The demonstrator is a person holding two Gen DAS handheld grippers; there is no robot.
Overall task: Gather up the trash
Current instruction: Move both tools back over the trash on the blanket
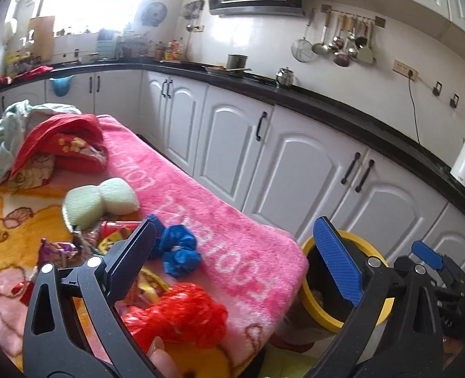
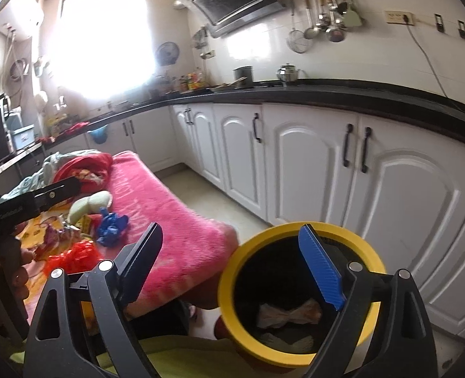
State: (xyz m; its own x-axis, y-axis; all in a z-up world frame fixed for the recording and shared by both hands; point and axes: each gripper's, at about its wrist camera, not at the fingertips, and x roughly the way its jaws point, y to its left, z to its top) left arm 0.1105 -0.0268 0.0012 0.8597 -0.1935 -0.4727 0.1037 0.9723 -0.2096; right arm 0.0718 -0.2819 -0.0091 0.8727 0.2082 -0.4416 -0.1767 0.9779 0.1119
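Both grippers wide open, empty; blue wad (image 1: 177,247) near pink blanket's (image 1: 232,245) bin-side edge, ahead of left gripper (image 1: 241,261); right gripper (image 2: 241,271) over yellow-rimmed bin (image 2: 232,271)

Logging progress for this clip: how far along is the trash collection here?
Partly done. A crumpled wrapper already lies in the yellow-rimmed bin. Nothing is in hand: the right gripper stands open over the bin, the left gripper open over the table. Left to collect: blue wad, red mesh, snack wrappers, pale green sponge.
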